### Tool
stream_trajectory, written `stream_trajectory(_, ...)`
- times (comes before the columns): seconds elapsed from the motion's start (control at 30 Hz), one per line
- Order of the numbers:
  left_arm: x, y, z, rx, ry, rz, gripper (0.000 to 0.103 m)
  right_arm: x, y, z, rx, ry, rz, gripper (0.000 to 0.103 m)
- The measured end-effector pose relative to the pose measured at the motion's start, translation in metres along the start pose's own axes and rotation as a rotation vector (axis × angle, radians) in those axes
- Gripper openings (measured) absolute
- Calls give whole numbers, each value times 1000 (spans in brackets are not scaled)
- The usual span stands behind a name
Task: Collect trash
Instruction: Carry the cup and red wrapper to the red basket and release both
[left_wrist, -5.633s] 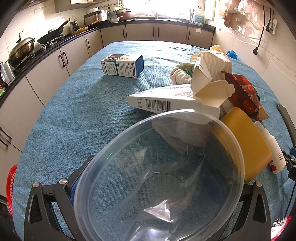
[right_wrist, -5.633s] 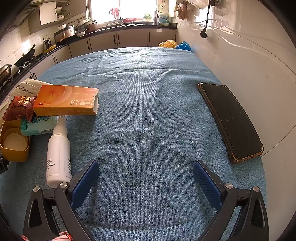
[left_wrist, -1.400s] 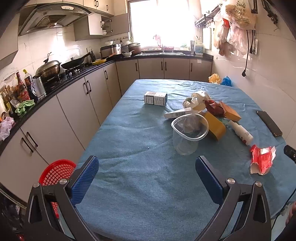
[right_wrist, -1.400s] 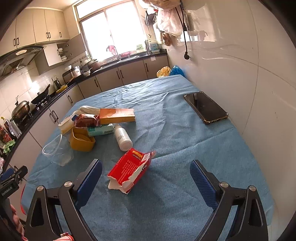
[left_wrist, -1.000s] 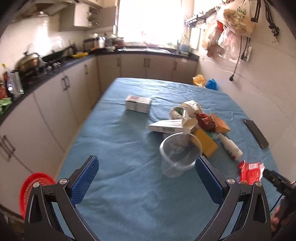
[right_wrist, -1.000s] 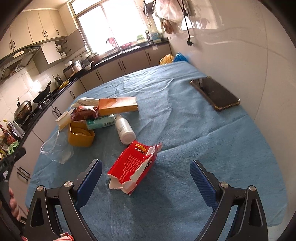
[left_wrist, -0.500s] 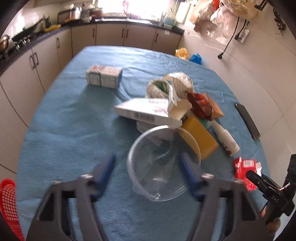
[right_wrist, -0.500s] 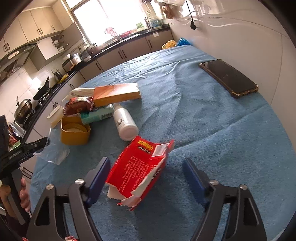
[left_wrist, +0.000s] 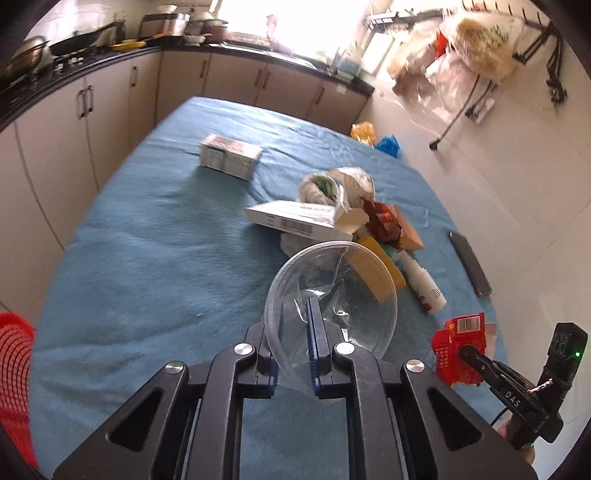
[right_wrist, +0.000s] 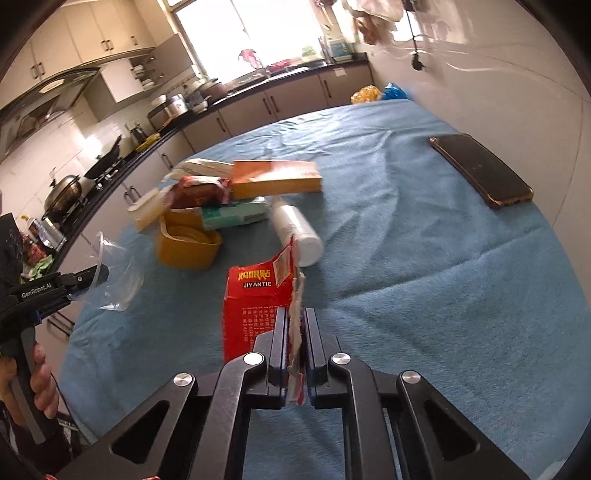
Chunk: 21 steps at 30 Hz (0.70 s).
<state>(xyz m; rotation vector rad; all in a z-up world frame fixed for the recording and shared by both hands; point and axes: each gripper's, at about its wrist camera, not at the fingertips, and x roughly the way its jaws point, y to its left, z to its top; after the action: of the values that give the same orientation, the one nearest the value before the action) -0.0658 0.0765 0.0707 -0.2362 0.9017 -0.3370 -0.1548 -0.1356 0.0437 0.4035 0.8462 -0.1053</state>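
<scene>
cup (left_wrist: 332, 291) in front of box pile (left_wrist: 317, 218) | phone (right_wrist: 480, 170) right, near wall | basket (left_wrist: 14, 354) left of table (left_wrist: 155, 258)

Two tongs (left_wrist: 291, 325); four boxes (left_wrist: 229, 155); one phone (right_wrist: 482, 170)

Right gripper (right_wrist: 295, 332) jaws clamped on torn red box (right_wrist: 255, 306) over blue tablecloth (right_wrist: 424, 277).

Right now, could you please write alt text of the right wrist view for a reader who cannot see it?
The right gripper is shut on the torn edge of a red carton over a blue-covered table. Behind it lie a white bottle, a yellow tub, an orange box, and a phone at the right.
</scene>
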Motion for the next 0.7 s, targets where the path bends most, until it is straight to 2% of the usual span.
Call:
stream_trajectory(0.13, -36, 21, -8, -49, -64, 13, 12, -6, 18, 2, -44, -9, 33, 8)
stream_trajectory(0.23, -66, 47, -16, -98, -116, 54, 12, -9, 39, 4, -91, -12, 76, 8)
stream_trajectory(0.33, -94, 79, -26, -147, -169, 156, 12, -5, 68, 6, -148, 7, 145, 8)
stream_trajectory(0.5, -131, 148, -49, -258, -224, 373, 12, 21, 142, 3, -260, 86, 285, 8)
stream_trajectory(0.6, -140, 186, -63, -332, -220, 445, 12, 39, 194, -5, -332, 132, 371, 8)
stream_trajectory(0.7, -144, 222, -76, -401, -206, 482, 12, 53, 244, -13, -406, 156, 424, 8)
